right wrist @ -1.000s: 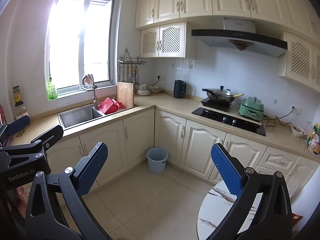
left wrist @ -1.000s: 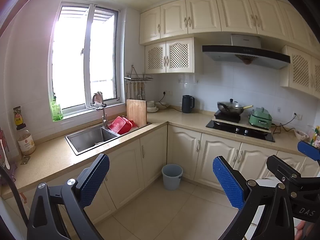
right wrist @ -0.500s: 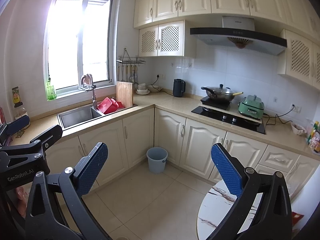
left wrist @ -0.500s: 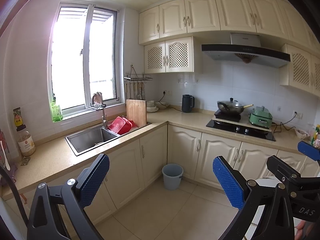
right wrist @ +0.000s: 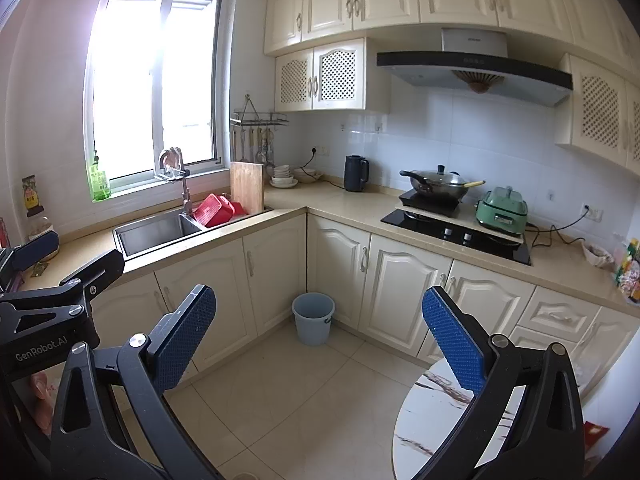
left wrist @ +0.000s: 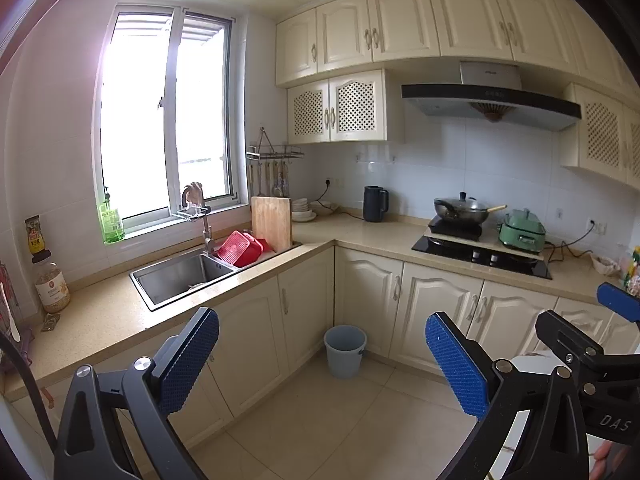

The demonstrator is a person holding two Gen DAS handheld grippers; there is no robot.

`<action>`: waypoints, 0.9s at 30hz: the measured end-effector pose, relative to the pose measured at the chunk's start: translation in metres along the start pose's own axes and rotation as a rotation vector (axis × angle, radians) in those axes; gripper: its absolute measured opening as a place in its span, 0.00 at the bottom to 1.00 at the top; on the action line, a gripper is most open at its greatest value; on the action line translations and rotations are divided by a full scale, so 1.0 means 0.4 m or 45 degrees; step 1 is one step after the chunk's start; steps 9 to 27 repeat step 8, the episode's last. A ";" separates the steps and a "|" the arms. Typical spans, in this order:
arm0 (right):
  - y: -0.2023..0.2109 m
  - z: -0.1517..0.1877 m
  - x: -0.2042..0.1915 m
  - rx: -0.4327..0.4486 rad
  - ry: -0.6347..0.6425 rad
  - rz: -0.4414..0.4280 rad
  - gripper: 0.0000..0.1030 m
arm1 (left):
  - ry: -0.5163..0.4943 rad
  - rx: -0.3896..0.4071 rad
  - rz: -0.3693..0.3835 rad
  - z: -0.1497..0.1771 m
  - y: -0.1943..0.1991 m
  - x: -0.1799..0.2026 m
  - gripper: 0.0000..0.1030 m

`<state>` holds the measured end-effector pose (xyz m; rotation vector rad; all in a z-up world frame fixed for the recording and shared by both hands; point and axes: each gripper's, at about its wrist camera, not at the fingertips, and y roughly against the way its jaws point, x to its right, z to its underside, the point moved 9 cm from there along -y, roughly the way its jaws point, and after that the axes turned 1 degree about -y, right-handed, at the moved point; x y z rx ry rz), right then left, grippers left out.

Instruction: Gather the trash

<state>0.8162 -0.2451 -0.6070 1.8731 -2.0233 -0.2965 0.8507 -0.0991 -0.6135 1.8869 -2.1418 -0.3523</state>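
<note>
1. Since a second ago almost nothing shifts: both cameras only creep slightly, and the kitchen stays framed the same.
2. The left gripper and right gripper are held side by side, jaws spread wide and empty, probably to survey the room.
3. No trash is plainly visible; a small wrapper-like scrap lies on the counter at nine o'clock.
4. The blue bucket, dead centre on the floor, looks empty; the sink, at ten o'clock, holds red baskets.
</note>
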 end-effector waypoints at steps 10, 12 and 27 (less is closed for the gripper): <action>-0.017 0.008 0.006 -0.015 -0.025 0.006 1.00 | -0.017 -0.009 0.004 -0.009 -0.045 0.025 0.99; -0.017 0.008 0.006 -0.015 -0.025 0.006 1.00 | -0.017 -0.009 0.004 -0.009 -0.045 0.025 0.99; -0.017 0.008 0.006 -0.015 -0.025 0.006 1.00 | -0.017 -0.009 0.004 -0.009 -0.045 0.025 0.99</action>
